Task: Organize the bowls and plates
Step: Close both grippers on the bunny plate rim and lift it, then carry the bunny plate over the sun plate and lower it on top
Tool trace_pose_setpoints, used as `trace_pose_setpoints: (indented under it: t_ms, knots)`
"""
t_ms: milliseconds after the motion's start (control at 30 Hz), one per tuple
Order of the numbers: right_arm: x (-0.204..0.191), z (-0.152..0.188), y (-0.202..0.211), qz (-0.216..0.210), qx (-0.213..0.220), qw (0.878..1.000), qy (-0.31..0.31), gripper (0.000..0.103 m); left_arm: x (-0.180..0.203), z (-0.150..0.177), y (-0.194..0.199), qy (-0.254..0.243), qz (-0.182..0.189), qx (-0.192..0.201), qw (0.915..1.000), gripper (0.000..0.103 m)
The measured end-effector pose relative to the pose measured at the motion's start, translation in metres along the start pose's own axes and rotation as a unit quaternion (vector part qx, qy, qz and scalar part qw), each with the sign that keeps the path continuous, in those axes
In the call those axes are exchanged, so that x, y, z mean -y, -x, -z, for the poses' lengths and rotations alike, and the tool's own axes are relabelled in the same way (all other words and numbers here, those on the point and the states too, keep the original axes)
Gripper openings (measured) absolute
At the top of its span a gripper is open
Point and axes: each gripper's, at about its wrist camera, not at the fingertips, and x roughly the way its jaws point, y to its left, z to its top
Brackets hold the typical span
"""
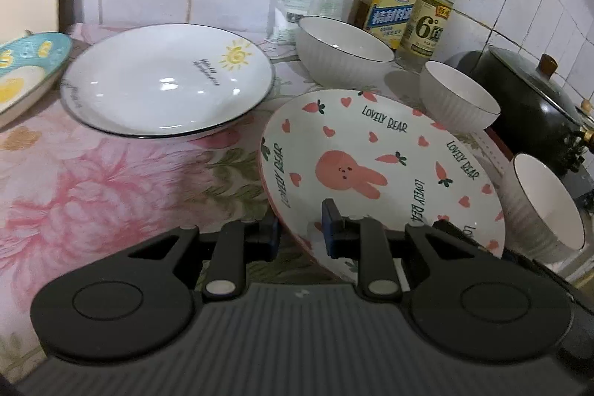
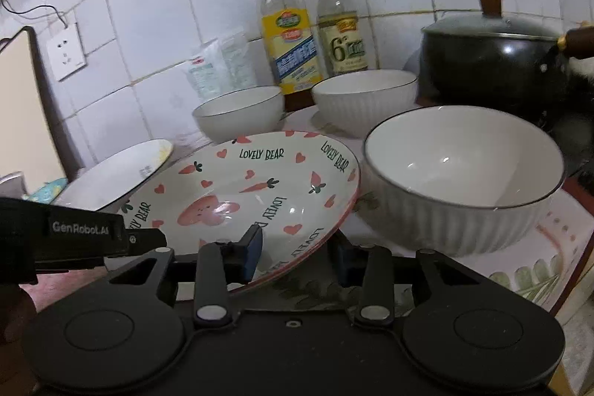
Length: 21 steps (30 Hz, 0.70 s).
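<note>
Two grippers, left gripper [image 1: 300, 229] and right gripper [image 2: 297, 251], clamp the near rim of the white rabbit-printed ceramic plate [image 1: 371, 151], tilting it for lifting.

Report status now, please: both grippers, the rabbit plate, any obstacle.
Left gripper shut on rabbit plate rim, plate tilted. Right gripper straddles same rim, grip unclear. White ribbed bowl close beside.

Dim indoor light, glazed glare, fisheye-bent edges

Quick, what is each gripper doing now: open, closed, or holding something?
Left gripper: closed on the rabbit plate's near rim.
Right gripper: around the same rim; grip cannot be told.
</note>
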Motion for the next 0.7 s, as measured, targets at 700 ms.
trace_pose_setpoints:
  t_ms: [700]
  knots:
    - [-0.038, -0.025, 0.033, -0.095, -0.027, 0.995, 0.020, 0.041, -0.015, -0.002, 0.094, 0.005, -0.057, 0.027, 0.9980, 0.021]
